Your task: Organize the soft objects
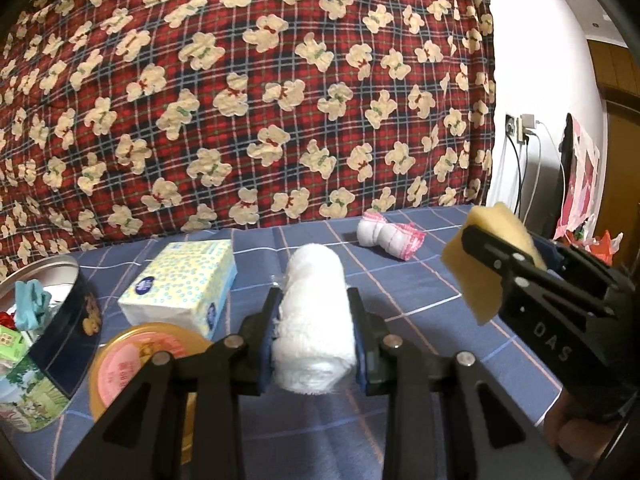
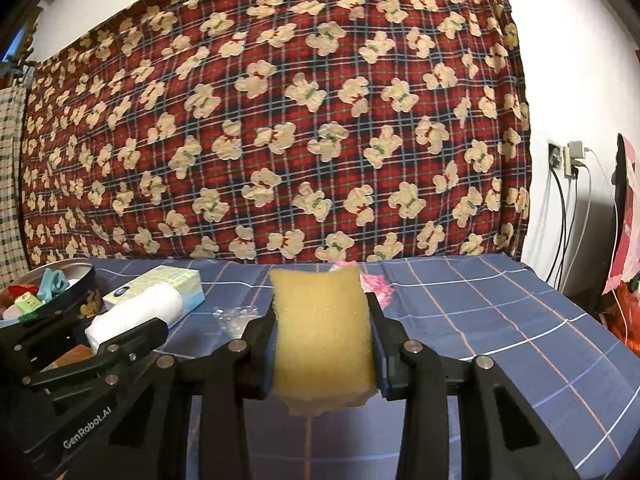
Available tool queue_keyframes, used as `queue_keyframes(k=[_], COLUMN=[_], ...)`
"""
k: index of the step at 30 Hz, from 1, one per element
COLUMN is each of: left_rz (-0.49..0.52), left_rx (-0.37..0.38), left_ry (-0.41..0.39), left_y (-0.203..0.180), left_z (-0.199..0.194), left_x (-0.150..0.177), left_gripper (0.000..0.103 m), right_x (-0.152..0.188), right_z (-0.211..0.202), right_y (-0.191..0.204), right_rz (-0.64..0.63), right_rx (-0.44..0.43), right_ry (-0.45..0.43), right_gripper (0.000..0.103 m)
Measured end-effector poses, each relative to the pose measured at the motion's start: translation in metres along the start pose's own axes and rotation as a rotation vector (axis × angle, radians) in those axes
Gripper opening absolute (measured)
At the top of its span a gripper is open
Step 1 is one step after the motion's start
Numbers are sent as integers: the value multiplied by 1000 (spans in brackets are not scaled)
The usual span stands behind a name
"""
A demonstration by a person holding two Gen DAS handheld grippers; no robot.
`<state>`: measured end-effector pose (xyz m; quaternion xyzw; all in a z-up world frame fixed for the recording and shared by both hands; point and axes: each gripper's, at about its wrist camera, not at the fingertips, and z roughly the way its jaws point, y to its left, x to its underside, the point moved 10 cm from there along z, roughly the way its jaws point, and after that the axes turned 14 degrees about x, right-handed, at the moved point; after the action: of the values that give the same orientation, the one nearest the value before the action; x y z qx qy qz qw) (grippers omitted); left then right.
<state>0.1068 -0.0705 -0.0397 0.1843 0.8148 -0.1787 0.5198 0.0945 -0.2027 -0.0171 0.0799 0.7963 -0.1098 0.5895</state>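
My left tongs [image 1: 314, 316] clench the rolled towel [image 1: 316, 320], my right tongs [image 2: 322, 336] the sponge [image 2: 322, 332]; the round tin [image 1: 64, 308] lies left of both, nearer my left.

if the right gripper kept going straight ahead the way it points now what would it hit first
Probably the pink-and-white bundle lying on the blue checked cloth just past the yellow sponge that the right gripper holds. Depth is hard to judge; it might pass over it and reach the bear-print blanket behind.

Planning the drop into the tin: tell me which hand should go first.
Left, probably. The left gripper holds the towel roll and the open tin sits on its side. The right gripper, holding the sponge, is farther from the tin and would have to cross over.
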Motion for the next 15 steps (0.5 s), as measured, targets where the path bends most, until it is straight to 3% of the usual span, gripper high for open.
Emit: queue_keyframes(k=[15], left_rz=[-35], left_rx=[-62], left_ry=[-62], left_y=[45], left_z=[-44], left_x=[1], left_gripper=[30], right_x=[2], right_z=[-23], right_y=[60], right_rz=[7], right_rx=[-80], right_ry=[-2], right_gripper=[40])
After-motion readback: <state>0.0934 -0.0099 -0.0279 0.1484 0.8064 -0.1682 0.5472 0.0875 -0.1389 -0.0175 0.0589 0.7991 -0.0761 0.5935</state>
